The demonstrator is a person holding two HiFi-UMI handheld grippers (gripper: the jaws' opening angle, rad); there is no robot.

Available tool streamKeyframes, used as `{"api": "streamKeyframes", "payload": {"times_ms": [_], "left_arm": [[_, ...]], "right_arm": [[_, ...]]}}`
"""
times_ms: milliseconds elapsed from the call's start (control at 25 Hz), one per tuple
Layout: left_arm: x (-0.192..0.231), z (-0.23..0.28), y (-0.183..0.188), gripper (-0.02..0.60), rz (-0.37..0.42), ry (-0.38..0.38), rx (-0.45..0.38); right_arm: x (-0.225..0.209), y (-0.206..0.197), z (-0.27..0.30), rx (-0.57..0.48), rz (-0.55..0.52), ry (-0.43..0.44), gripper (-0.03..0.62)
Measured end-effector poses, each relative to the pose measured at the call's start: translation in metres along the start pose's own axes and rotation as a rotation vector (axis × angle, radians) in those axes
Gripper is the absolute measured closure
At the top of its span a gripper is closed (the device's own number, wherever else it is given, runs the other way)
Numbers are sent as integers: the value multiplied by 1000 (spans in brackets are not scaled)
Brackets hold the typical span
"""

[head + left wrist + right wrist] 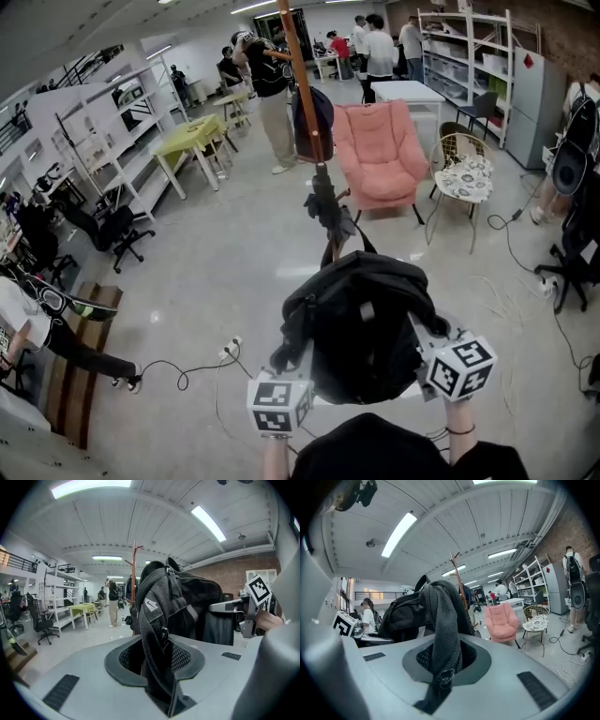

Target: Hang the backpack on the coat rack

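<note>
You are holding backpack, left hand-held gripper and right hand-held gripper clamping straps; coat rack ahead, hanging pending.

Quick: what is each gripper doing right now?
Left gripper: shut on the backpack strap.
Right gripper: shut on its other strap.
</note>
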State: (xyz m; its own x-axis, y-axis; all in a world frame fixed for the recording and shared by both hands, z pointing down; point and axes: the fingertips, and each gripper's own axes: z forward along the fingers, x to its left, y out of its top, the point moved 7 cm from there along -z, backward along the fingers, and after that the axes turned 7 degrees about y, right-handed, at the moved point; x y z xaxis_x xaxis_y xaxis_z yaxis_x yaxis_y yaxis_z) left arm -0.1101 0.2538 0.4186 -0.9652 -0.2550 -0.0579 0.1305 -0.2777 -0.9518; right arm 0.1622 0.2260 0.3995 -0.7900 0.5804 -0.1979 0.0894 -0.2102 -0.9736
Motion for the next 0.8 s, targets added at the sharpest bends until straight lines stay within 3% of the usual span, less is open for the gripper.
{"api": "streamKeyframes", "payload": {"times_ms": [800], "left_arm": [[-6, 36, 5, 469, -50, 65, 65]], "right_arm": [[-41, 8, 37, 52, 48, 65, 565]]}}
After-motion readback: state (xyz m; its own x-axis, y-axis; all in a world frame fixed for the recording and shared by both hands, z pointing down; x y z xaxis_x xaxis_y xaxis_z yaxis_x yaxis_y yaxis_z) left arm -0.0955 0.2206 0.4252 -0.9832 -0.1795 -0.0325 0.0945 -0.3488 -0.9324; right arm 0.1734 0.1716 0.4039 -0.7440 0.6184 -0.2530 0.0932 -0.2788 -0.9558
